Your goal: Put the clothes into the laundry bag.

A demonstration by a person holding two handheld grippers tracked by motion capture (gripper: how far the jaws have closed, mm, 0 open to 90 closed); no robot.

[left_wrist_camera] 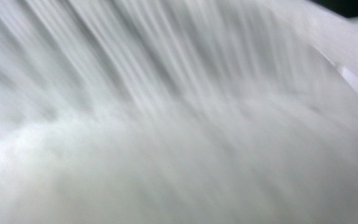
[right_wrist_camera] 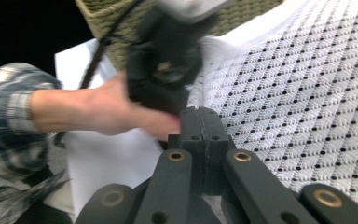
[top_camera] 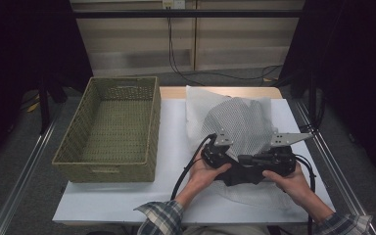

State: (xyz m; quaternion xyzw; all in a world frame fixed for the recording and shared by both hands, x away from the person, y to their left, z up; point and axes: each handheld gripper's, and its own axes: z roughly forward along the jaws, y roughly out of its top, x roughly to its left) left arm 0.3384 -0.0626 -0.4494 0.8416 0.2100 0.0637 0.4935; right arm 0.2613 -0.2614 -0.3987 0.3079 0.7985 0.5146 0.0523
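A white mesh cloth [top_camera: 240,122] lies humped over a white bag or pillow [top_camera: 198,105] on the table. Both grippers sit at its near edge, facing each other. My left gripper [top_camera: 227,155] is at the cloth's left side, and its jaws are hidden in the fabric. Blurred white cloth [left_wrist_camera: 177,116] lies right up against the camera in the left gripper view. My right gripper [right_wrist_camera: 200,126] has its jaws pressed together beside the mesh [right_wrist_camera: 307,93], and I see no cloth between them. Just beyond them are the left gripper [right_wrist_camera: 177,88] and the hand holding it.
A woven green basket [top_camera: 103,169], with nothing in it, stands on the left of the white table top [top_camera: 127,200], and its wall [right_wrist_camera: 107,18] shows behind the left gripper. Cables trail from both grippers. Dark floor and metal rails flank the table.
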